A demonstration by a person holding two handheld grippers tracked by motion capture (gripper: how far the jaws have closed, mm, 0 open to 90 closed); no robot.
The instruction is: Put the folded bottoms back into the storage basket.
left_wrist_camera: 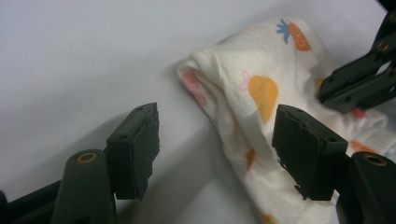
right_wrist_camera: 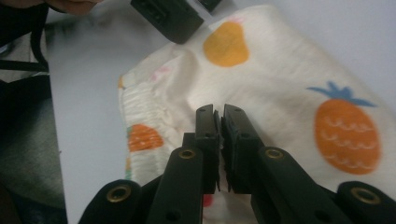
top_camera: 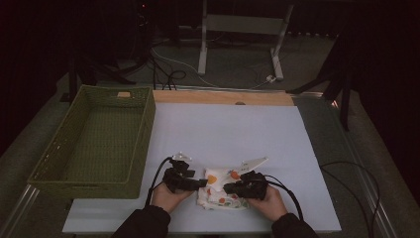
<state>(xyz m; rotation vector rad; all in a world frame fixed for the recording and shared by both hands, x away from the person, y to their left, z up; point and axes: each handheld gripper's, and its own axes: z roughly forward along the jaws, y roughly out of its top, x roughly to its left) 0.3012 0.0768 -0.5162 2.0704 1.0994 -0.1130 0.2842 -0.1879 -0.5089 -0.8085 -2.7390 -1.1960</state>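
fruit-print cloth (right_wrist_camera: 280,88) – right gripper (right_wrist_camera: 220,112) jaws pinched on it, left gripper (left_wrist_camera: 215,135) agape

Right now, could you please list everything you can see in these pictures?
cloth: one, cream with orange fruit print, crumpled at the table's near edge between the grippers
basket: one, green woven, on the table's left side
table: one, white top with a wooden strip at the far edge
cables: several, dark and white, on the floor beyond the table
frame: one, white, on the floor behind
left gripper: one, black, jaws open beside the cloth's fold
right gripper: one, black, jaws together on the cloth
hands: two, dark sleeves, at the near edge
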